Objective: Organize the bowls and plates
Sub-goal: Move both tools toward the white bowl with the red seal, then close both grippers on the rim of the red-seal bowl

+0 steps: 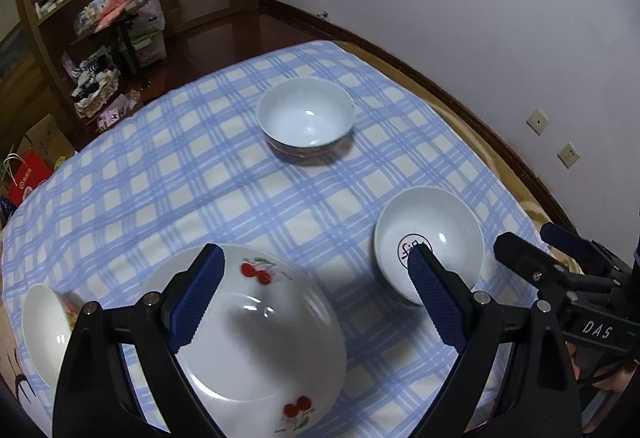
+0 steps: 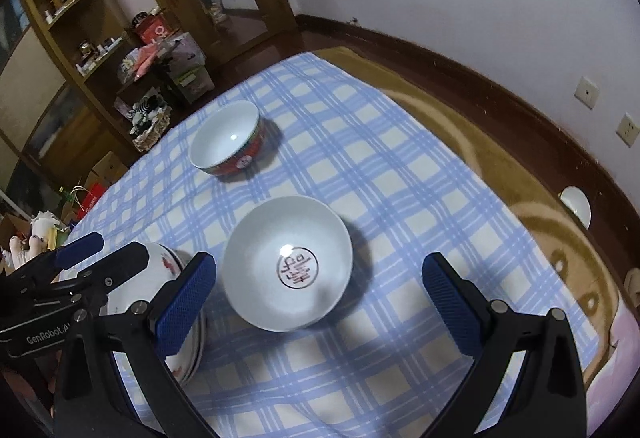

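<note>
White ceramic bowl with a red round emblem (image 2: 287, 264) sat near the checked blue tablecloth's (image 2: 400, 198) near edge.
Right gripper (image 2: 320, 302) hovered spread wide over it; left gripper (image 1: 314, 286) gaped above the cherry-printed white plate (image 1: 256, 338).

— What can we read here?
— On the right gripper (image 1: 524, 246), seen from the left wrist, we make out "DAS" in white letters on its black body.
— And on the other one?
— On the left gripper (image 2: 102, 252), we read "GenRobot.A", cut off by a finger.
— Anything on the dishes?
— The white bowl (image 2: 287, 264) bears a round red emblem with a Chinese character inside.
</note>
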The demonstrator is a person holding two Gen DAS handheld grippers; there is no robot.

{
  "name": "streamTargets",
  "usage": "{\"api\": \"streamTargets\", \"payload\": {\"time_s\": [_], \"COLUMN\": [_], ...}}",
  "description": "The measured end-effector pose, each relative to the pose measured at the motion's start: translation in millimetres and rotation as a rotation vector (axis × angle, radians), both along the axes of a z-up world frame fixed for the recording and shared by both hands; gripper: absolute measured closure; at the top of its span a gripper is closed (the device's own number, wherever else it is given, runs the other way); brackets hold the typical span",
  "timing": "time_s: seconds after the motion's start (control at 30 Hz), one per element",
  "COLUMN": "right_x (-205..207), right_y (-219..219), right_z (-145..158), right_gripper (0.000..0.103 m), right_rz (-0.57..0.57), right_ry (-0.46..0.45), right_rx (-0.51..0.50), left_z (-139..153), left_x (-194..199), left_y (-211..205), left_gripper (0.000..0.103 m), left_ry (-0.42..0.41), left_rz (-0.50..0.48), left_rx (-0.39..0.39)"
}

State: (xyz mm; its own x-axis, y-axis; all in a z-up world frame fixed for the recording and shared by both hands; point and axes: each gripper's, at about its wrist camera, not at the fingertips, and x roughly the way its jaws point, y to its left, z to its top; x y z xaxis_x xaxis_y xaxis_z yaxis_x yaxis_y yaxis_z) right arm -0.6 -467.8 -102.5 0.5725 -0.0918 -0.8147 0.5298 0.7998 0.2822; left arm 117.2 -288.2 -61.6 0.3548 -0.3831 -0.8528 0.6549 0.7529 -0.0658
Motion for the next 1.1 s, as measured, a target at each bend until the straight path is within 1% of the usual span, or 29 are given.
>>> {"api": "streamTargets", "payload": {"time_s": [0.23, 0.27, 0.37, 0.47, 0.7, 0.9, 0.93, 1.0, 1.03, 1.07, 1.1], "right_x": [0, 1, 2, 4, 4, 5, 5, 5, 6, 6, 5], "right_y": [-7, -9, -12, -14, -18, -21, -21, -21, -21, -22, -23], "right_z": [-22, -26, -36, -46, -62, -68, -69, -71, -72, -73, -74], "right_gripper": [0.000, 0.002, 0.003, 0.010, 0.010, 0.011, 0.012, 0.021, 0.022, 0.027, 0.035], "right_rz": [-0.010, -0.010, -0.015, -0.016, -0.037, -0.047, -0.047, -0.048, -0.049, -0.051, -0.053], "right_ry": [0.035, 0.041, 0.051, 0.065, 0.085, 0.100, 0.103, 0.109, 0.111, 0.109, 0.105], "right_rx": [0.006, 0.015, 0.046, 0.066, 0.098, 0.109, 0.111, 0.117, 0.118, 0.125, 0.131], "left_z": [-24, -27, -35, -45, -61, -68, -68, -68, -68, -69, -70], "left_x": [1, 2, 4, 7, 8, 8, 8, 9, 10, 10, 11], "left_y": [-22, -23, -29, -34, -42, -48, -49, -51, -51, -52, -52], "left_gripper": [0.011, 0.011, 0.011, 0.011, 0.012, 0.012, 0.012, 0.013, 0.015, 0.021, 0.025], "left_ry": [0.023, 0.028, 0.042, 0.056, 0.084, 0.067, 0.066, 0.065, 0.067, 0.076, 0.089], "left_rz": [-0.033, -0.031, -0.028, -0.028, -0.035, -0.043, -0.045, -0.045, -0.046, -0.048, -0.051], "left_rx": [0.046, 0.049, 0.065, 0.089, 0.116, 0.148, 0.150, 0.151, 0.152, 0.153, 0.152]}}
